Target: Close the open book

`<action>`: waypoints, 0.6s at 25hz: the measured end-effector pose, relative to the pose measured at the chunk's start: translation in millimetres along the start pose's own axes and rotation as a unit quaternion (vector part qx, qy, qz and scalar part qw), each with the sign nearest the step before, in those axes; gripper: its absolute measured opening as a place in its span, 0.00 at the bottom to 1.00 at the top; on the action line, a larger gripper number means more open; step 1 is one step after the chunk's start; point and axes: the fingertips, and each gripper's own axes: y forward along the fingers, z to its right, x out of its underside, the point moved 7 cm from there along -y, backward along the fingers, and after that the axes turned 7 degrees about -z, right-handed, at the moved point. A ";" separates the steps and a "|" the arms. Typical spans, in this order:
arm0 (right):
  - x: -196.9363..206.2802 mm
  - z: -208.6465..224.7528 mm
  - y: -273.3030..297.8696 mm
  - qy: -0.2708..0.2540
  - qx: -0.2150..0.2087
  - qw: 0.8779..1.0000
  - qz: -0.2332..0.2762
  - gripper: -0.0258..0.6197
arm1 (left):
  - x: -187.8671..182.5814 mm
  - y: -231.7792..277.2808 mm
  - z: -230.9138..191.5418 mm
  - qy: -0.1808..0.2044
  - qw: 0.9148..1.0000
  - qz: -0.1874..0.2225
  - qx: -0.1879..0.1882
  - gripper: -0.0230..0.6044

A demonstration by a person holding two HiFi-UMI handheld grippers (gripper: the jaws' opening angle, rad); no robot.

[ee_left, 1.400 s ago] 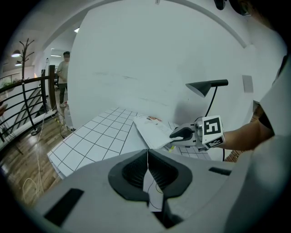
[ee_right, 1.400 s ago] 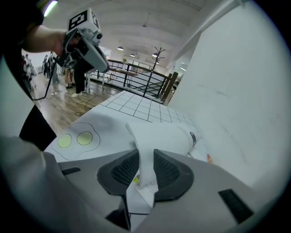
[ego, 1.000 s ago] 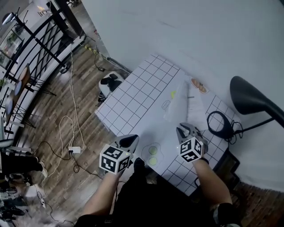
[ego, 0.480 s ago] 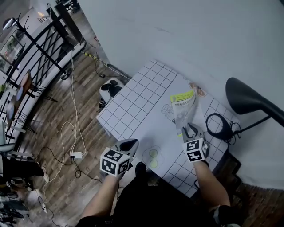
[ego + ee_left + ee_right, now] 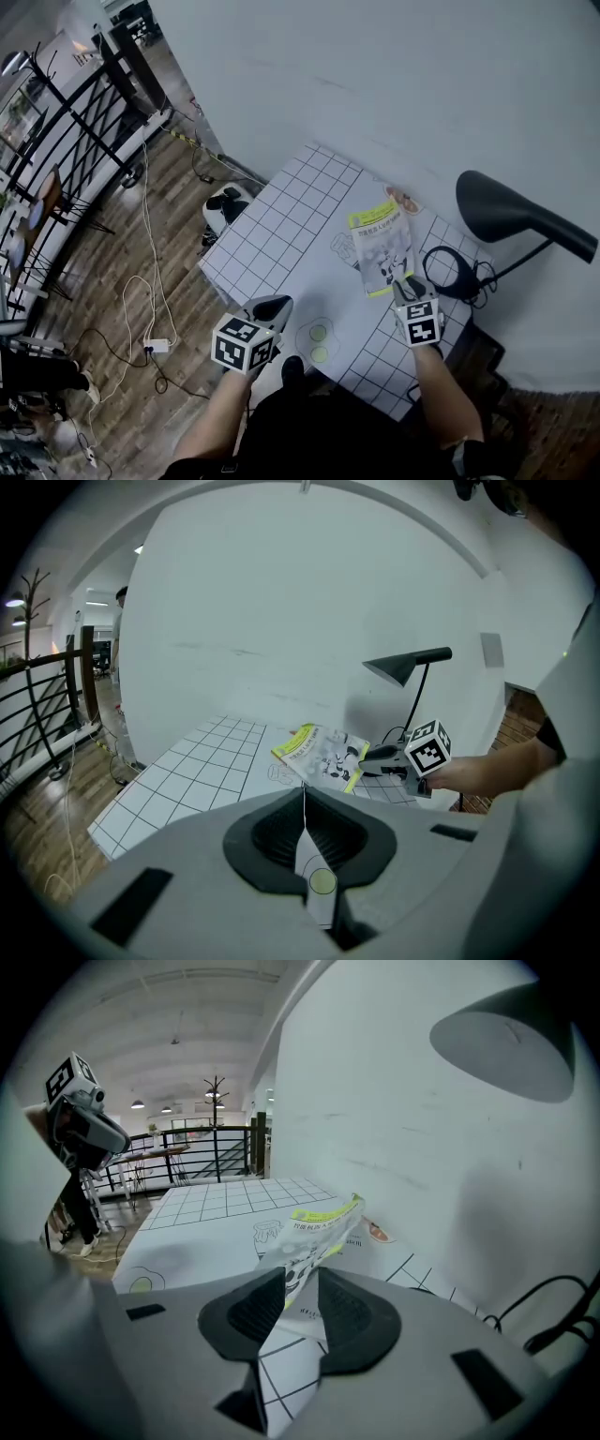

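on the grid table (image 5: 272, 234): picture book (image 5: 380, 248) at far right, yellow cover tipped over, not yet flat.
right gripper (image 5: 298, 1305): jaws part spread, cover corner loose between them.
left gripper (image 5: 303, 803): pressed together on the page edge (image 5: 317, 883).
risk: unpressed cover may spring open; tugging could crease the page.
room: desk lamp (image 5: 511, 211) and cable (image 5: 455, 267) crowd the right; left side free.
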 end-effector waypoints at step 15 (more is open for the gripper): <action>-29.8 -11.8 -47.9 -0.002 0.021 0.999 0.050 0.13 | -27.1 -23.5 -8.6 0.027 0.999 0.044 0.010 0.05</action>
